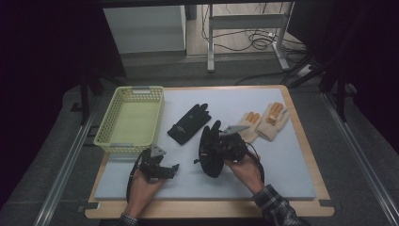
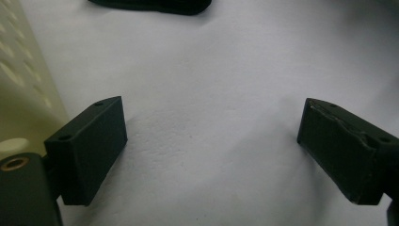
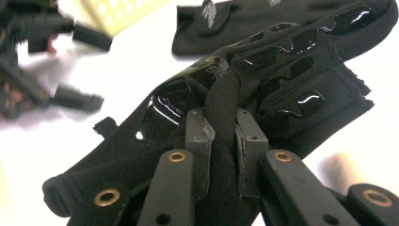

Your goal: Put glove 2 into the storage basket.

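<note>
Right gripper jaws pinched on a fold of black glove, lifted off mat. Left gripper open, holding nothing. Beyond: second black glove, tan pair still on mat; yellow basket holds nothing — sorting looks barely begun.

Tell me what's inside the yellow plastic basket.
The yellow perforated plastic basket shows only its bare pale floor in the high view; no glove is in it. The strip of floor just behind its near wall is hidden from that camera.
</note>
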`<state>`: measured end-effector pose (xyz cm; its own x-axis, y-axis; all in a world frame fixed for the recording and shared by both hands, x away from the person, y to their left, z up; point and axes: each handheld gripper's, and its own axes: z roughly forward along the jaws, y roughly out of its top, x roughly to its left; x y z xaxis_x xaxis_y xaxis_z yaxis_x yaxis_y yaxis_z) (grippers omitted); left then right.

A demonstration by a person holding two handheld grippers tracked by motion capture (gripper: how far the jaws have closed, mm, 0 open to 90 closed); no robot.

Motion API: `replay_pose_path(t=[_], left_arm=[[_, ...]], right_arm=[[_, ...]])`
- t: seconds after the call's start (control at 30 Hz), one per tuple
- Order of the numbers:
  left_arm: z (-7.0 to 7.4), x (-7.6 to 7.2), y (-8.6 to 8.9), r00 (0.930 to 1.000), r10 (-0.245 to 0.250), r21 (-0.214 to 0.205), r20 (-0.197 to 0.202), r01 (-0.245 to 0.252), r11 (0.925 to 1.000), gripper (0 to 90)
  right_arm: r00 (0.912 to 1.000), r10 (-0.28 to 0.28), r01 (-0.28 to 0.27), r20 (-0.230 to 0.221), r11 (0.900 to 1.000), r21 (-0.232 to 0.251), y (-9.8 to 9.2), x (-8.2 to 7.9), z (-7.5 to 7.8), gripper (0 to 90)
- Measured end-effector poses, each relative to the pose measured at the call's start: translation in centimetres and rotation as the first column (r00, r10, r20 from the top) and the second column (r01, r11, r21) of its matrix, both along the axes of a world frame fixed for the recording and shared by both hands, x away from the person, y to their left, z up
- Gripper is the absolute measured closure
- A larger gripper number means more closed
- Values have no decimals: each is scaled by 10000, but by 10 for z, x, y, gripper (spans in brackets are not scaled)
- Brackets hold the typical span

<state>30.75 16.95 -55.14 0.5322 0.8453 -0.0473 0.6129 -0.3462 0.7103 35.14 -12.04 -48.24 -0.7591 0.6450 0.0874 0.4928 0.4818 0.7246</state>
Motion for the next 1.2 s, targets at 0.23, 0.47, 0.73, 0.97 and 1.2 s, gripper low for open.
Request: replay_pose_path(t=[0.23,0.47,0.73,0.97,1.2], left_arm=[[0,0,0,10000,15,-26,19,-15,10000,90],[0,0,0,10000,-22,15,-1,22,10000,90],[0,0,0,10000,-26,8,-5,26,10000,90],[0,0,0,10000,-32,18,-10,32,10000,90],[0,0,0,10000,-37,7,-10,37,10000,89]], right_arm=[[9997,97,-101,-207,9997,-208,-2,-15,-25,525],[9993,-299,290,242,9989,367,-14,0,-8,387],[9993,-283,280,233,9995,135,6,41,-3,440],[9992,-104,112,383,9997,-217,38,76,-5,494],[9994,-251,258,233,9992,-316,68,106,-15,498]])
